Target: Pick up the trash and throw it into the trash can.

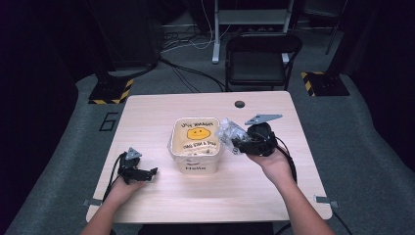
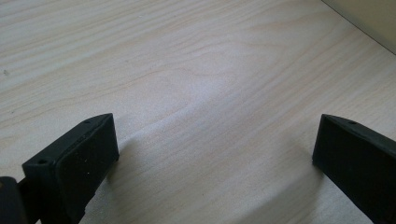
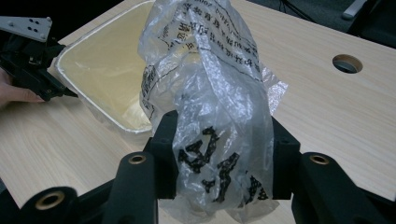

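Plastic bag lifted, not yet in the bin

The right tool has its jaws closed on a crumpled clear plastic bag, held above the counter just beside the cream bin, whose open mouth lies to that tool's left. The pickup looks done; carrying the bag over the rim and letting go remain. The left tool rests wide open and empty on the counter, well apart from the bag.

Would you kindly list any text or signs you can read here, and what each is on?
"6": marked on the floor left of the table.
"Hello", roughly: front of the bin.
Smiley face with lines of writing: inside the bin, writing too blurred.
Black print: on the plastic bag, unreadable.
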The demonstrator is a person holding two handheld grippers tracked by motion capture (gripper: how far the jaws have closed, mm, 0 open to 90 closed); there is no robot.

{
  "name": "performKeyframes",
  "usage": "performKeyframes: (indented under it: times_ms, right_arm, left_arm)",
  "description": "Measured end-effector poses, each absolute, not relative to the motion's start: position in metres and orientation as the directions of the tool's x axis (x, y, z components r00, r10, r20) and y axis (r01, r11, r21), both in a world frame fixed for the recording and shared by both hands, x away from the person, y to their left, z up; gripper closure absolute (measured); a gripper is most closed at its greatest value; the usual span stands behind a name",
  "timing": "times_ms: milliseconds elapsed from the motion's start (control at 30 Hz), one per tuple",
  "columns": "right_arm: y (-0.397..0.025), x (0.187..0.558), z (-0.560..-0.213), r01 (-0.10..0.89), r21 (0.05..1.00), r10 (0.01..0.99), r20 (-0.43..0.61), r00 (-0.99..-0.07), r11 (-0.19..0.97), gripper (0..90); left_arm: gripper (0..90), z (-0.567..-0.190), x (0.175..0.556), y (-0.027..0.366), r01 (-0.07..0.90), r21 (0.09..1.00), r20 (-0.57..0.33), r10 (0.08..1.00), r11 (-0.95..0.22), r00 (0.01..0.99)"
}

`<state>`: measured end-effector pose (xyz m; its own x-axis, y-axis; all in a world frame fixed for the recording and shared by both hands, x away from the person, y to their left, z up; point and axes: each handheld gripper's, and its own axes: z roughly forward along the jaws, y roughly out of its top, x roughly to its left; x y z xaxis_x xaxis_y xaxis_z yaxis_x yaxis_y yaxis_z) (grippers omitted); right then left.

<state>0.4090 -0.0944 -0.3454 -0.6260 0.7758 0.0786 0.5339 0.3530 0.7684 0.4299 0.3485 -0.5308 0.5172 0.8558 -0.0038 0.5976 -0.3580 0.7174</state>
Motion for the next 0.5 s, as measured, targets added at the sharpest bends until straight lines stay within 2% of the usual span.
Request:
performKeyframes:
  times_ms: [500]
  right_arm:
    - [-0.07,0.418,-0.339,0.504,0.776,0.748,0.064,-0.661,0.379,56.3]
  left_arm:
    - [0.1,-0.531,0.43,0.348,0.598,0.719,-0.006,0.857,-0.354,0.515]
